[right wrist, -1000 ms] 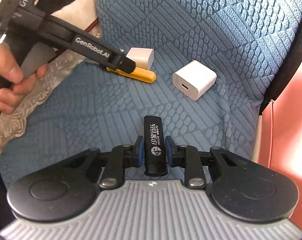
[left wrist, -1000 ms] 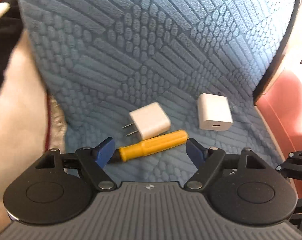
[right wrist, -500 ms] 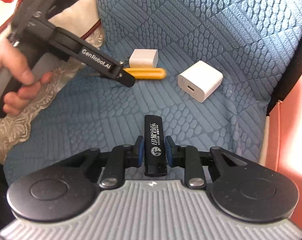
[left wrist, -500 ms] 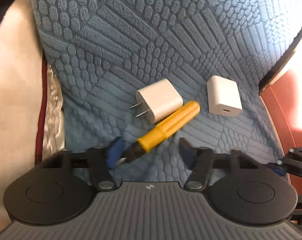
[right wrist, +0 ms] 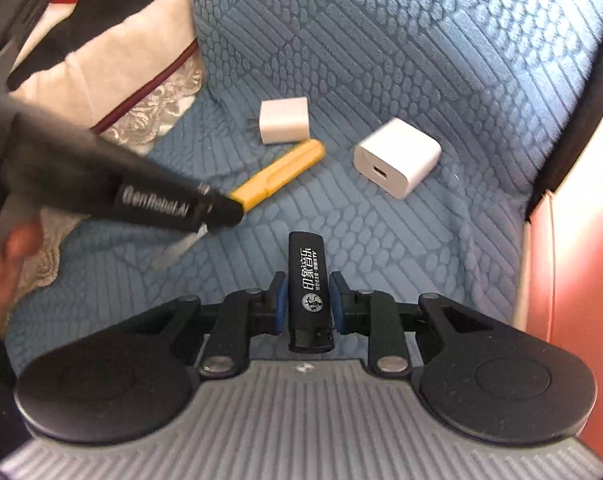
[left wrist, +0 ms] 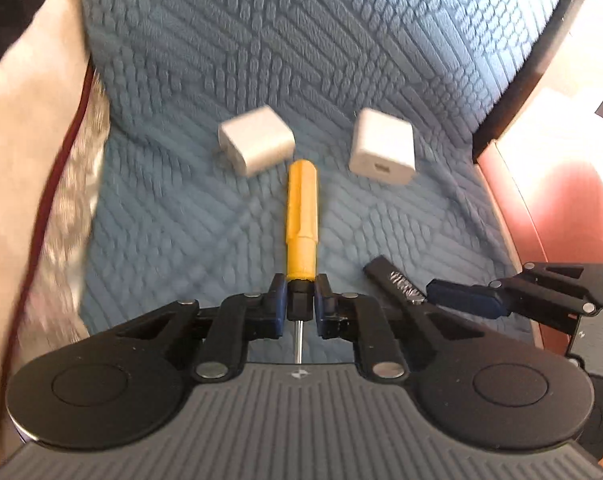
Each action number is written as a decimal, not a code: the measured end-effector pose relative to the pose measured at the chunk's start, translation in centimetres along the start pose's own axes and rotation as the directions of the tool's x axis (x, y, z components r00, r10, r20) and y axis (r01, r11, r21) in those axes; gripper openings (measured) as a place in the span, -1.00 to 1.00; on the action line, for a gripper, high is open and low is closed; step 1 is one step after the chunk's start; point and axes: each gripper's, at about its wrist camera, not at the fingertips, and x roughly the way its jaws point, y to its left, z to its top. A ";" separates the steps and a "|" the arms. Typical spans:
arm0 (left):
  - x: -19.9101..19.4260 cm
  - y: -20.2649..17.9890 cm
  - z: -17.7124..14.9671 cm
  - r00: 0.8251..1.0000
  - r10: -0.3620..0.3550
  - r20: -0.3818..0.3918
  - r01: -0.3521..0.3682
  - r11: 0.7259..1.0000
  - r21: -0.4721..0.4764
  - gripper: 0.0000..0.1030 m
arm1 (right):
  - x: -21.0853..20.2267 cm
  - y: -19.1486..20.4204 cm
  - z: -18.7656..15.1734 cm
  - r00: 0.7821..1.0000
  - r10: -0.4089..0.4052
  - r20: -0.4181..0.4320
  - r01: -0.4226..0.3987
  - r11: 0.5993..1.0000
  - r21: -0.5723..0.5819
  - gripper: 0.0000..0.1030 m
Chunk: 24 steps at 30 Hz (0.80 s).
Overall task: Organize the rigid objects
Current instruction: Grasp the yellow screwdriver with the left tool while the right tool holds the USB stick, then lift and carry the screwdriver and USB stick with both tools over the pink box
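Note:
My left gripper [left wrist: 300, 300] is shut on a yellow-handled screwdriver [left wrist: 301, 216], gripping its black collar, the handle pointing away and the metal shaft toward the camera. It shows from the side in the right wrist view [right wrist: 279, 174]. My right gripper [right wrist: 305, 300] is shut on a black lighter [right wrist: 309, 280] with white print, and both show at the right of the left wrist view [left wrist: 397, 280]. Two white chargers lie on the blue cushion: one with prongs [left wrist: 257, 140] [right wrist: 284, 120] and one with a USB port [left wrist: 383, 146] [right wrist: 397, 156].
The textured blue seat cushion [left wrist: 301, 40] fills both views. A cream cloth with lace trim and a dark red edge [right wrist: 141, 92] lies at the left. A reddish-pink surface [right wrist: 573, 260] borders the right beyond the cushion's dark rim.
My left gripper has closed on the screwdriver, which swung from lying crosswise to pointing straight ahead. The right gripper still holds the lighter and has come closer to the left one.

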 end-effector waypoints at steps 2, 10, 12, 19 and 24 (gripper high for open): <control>-0.6 -0.6 -1.1 1.000 -0.010 0.008 0.010 1.000 -0.020 -0.67 | -0.5 -0.1 -0.7 1.000 -0.018 -0.005 0.018 1.000 0.018 -0.50; -3.8 -3.5 -5.4 0.999 0.005 0.042 -0.001 0.995 -0.100 -0.67 | -3.4 0.6 -3.8 0.997 -0.071 0.017 0.070 0.997 0.028 -0.51; -4.4 -4.0 -6.1 0.999 -0.006 0.047 0.012 0.992 -0.124 -0.67 | -4.2 0.8 -4.6 0.997 -0.071 0.022 0.070 0.997 0.034 -0.51; -6.5 -5.7 -8.0 0.997 -0.019 0.069 0.028 0.989 -0.144 -0.67 | -7.2 1.7 -7.4 0.994 -0.096 0.045 0.094 0.994 0.053 -0.77; -7.6 -6.8 -9.5 0.997 -0.006 0.075 0.017 0.989 -0.145 -0.67 | -7.9 1.8 -8.1 0.994 -0.091 0.053 0.087 0.994 0.072 -0.77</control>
